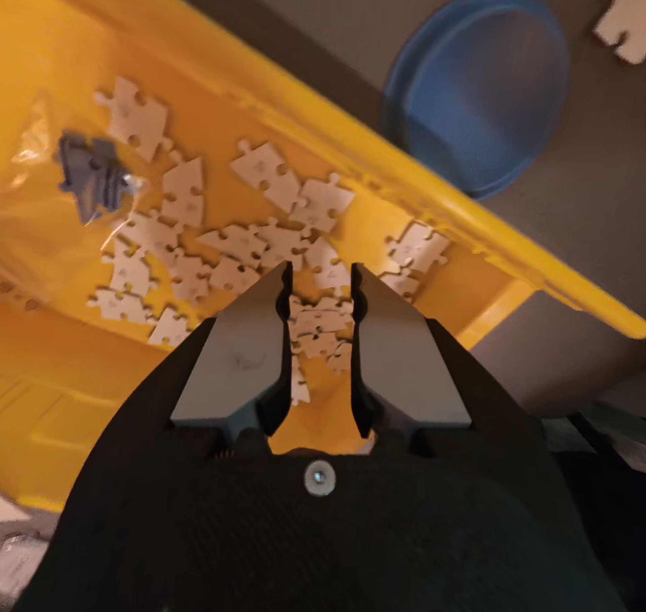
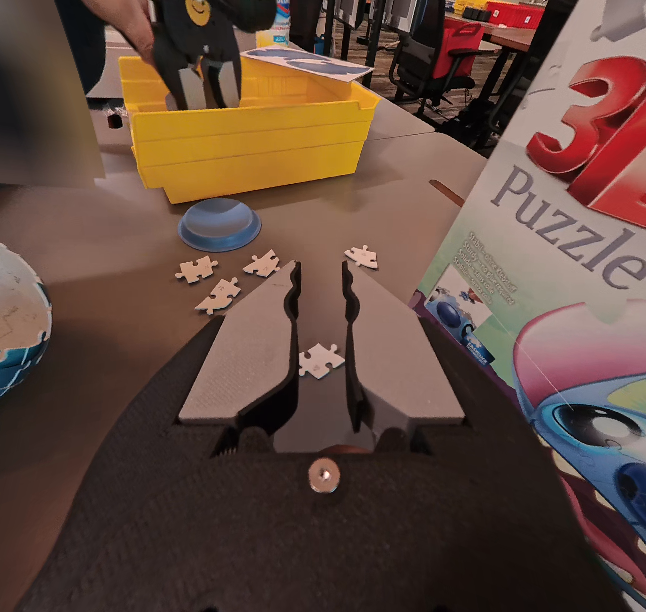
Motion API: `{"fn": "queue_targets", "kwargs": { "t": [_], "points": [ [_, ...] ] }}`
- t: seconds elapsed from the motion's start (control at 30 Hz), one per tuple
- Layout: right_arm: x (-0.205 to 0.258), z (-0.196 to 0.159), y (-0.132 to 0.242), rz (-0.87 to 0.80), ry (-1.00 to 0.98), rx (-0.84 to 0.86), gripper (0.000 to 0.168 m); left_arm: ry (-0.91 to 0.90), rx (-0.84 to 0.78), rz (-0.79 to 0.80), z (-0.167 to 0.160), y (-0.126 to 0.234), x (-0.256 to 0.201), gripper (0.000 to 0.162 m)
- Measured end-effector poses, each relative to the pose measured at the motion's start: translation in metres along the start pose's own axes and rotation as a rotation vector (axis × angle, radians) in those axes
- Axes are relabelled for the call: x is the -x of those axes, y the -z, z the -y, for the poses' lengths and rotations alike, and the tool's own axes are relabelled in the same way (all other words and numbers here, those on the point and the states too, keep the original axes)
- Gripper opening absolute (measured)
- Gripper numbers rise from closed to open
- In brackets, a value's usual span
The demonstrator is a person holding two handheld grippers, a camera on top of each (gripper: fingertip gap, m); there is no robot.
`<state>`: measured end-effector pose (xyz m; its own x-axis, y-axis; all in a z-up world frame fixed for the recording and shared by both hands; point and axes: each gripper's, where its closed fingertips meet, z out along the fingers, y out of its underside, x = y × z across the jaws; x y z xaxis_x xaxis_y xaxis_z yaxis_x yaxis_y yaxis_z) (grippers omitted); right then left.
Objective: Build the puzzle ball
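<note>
Meanwhile, white-backed puzzle pieces (image 1: pixel 223 253) litter the yellow bin (image 1: pixel 454 197); left tool (image 1: pixel 321 270) and right tool (image 2: pixel 321 267) both gape empty.

Behind the yellow bin a white wipes canister with a blue label (image 2: pixel 281 8) stands on the grey table (image 2: pixel 402 190). Farther back, black office chairs (image 2: pixel 430 60) sit near a wooden desk carrying red and yellow storage crates (image 2: pixel 503 10).

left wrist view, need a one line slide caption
Open left gripper poised over loose white puzzle pieces in the yellow bin.
</note>
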<state>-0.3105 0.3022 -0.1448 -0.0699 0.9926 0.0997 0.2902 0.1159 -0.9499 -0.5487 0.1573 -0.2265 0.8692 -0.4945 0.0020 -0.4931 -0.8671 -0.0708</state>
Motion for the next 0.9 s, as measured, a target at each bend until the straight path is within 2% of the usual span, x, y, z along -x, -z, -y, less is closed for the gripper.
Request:
{"fn": "queue_targets", "kwargs": {
  "t": [0.17, 0.27, 0.43, 0.5, 0.6, 0.67, 0.77, 0.83, 0.9],
  "points": [
    [-0.006, 0.004, 0.004, 0.0, -0.045, -0.03, 0.02, -0.027, -0.132, -0.031, 0.009, 0.005, -0.022, 0.032],
    [-0.007, 0.002, 0.005, -0.003, -0.048, -0.025, 0.021, -0.016, -0.154, -0.082, 0.011, 0.008, -0.03, 0.034],
    [-0.005, 0.001, 0.006, -0.022, -0.007, -0.008, 0.021, -0.037, -0.269, -0.056, 0.03, 0.018, -0.029, 0.03],
    [-0.003, 0.0, 0.006, -0.019, 0.001, -0.001, 0.021, -0.034, -0.252, -0.068, 0.025, 0.015, -0.029, 0.038],
    [-0.001, 0.0, 0.006, -0.016, 0.013, 0.01, 0.022, -0.034, -0.162, -0.018, 0.002, 0.009, -0.017, 0.039],
    [0.001, 0.002, 0.006, -0.014, 0.016, 0.004, 0.021, -0.034, -0.151, -0.043, -0.006, 0.01, -0.017, 0.039],
    [0.001, 0.001, 0.005, -0.013, 0.014, 0.006, 0.022, -0.032, -0.16, -0.091, -0.011, 0.012, -0.02, 0.04],
    [0.001, 0.0, 0.005, -0.015, 0.016, 0.011, 0.022, -0.02, -0.149, -0.027, -0.014, 0.012, -0.009, 0.039],
    [0.001, 0.0, 0.004, -0.013, 0.015, 0.008, 0.022, -0.022, -0.17, -0.051, -0.012, 0.015, -0.014, 0.037]
  ]
}}
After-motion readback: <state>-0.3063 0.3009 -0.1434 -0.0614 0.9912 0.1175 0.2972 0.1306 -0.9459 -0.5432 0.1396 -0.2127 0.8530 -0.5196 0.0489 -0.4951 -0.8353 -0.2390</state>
